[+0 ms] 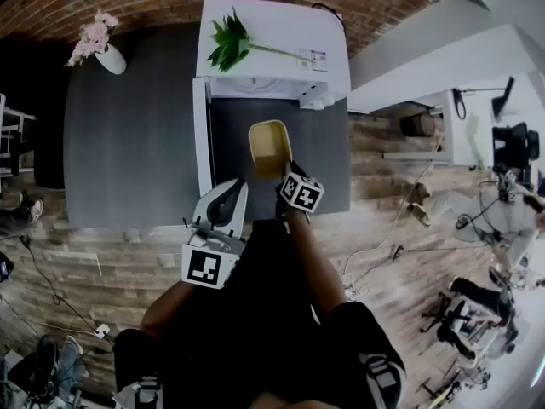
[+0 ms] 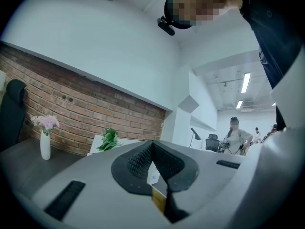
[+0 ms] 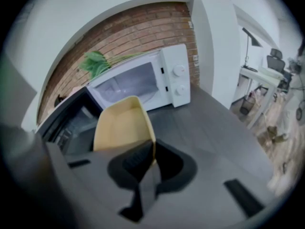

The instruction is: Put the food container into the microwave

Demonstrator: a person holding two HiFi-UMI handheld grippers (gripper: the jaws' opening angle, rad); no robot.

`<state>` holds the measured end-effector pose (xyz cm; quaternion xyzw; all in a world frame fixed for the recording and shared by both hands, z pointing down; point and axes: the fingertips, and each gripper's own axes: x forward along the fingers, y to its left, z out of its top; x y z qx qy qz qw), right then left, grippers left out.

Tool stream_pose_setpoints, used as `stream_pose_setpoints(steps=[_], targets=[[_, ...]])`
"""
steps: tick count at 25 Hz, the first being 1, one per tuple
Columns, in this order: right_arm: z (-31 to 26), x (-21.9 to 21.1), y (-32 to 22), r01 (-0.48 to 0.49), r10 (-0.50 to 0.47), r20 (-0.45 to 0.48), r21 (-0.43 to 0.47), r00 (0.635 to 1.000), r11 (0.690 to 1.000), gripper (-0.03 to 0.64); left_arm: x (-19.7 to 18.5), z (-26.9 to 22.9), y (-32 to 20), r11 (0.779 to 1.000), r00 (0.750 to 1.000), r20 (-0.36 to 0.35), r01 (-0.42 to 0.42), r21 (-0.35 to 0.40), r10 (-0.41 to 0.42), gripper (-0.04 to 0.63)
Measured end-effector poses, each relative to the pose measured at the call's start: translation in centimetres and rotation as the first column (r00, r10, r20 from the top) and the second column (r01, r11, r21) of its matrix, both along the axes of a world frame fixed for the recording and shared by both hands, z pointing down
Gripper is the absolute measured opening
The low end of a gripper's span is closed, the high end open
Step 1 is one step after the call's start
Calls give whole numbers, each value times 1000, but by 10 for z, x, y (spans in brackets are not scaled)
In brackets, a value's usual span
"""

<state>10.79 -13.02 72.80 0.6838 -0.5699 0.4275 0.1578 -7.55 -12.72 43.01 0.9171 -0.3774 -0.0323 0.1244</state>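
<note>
The food container (image 1: pixel 269 147) has its near rim hidden under the right gripper (image 1: pixel 285 180).

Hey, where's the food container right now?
In the head view's centre, the container is pinched by its rim in the right gripper. It is held above the counter, just in front of the open microwave.
</note>
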Motion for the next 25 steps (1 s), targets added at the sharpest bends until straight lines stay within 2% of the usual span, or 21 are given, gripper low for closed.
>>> stream_pose_setpoints(steps=[7, 12, 18, 25], targets=[[-3, 7, -32, 133, -133, 12, 17, 991, 991, 46, 15, -5, -10, 987, 987, 9, 160, 19, -160, 35], [-2, 13, -55, 193, -193, 35, 20, 981, 981, 46, 35, -4, -15, 971, 972, 24, 234, 40, -235, 35], [-1, 19, -85, 224, -226, 43, 34, 973, 974, 46, 49, -3, -24, 958, 959, 39, 277, 76, -281, 35], [16, 21, -124, 161, -161, 55, 15, 985, 987, 46, 56, 1, -40, 963, 964, 31, 264, 54, -266, 34]])
